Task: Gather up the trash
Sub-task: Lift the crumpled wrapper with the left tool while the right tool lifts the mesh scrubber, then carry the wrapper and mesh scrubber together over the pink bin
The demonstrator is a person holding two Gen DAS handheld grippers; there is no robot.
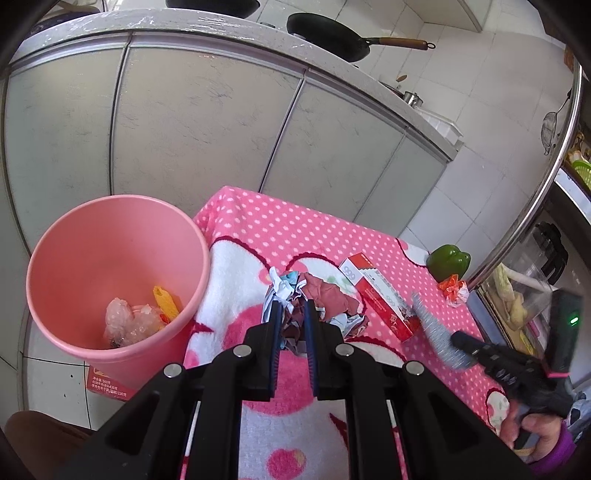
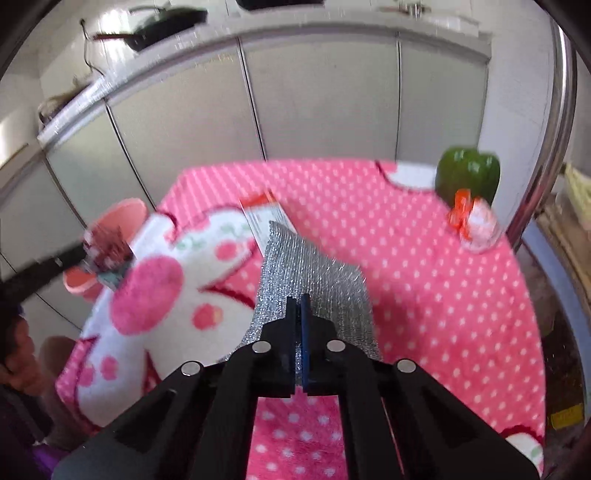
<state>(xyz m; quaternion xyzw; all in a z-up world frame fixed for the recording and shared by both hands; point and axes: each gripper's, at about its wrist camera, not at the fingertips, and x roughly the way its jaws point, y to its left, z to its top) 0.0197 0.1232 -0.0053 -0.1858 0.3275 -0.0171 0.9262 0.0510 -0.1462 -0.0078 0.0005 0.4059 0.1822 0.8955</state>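
Observation:
My left gripper [image 1: 293, 304] is shut on a crumpled wad of paper [image 1: 325, 299], red, white and blue, held over the left part of the pink blanket [image 1: 280, 229]. The pink bin [image 1: 110, 273] stands just left of it, with clear plastic and a yellow scrap inside. The wad also shows in the right wrist view [image 2: 107, 251], blurred. My right gripper [image 2: 298, 301] is shut on a silver scouring cloth [image 2: 314, 273], held above the blanket's middle; the cloth also shows in the left wrist view [image 1: 436, 332]. A red and white box [image 1: 376, 295] lies on the blanket.
A green pepper [image 2: 467, 173] and an orange and white wrapper [image 2: 474, 221] sit at the blanket's far right corner. Grey cabinet doors [image 1: 207, 122] stand behind, with a black pan [image 1: 328, 35] on the counter above. A metal rail [image 1: 554, 166] curves along the right.

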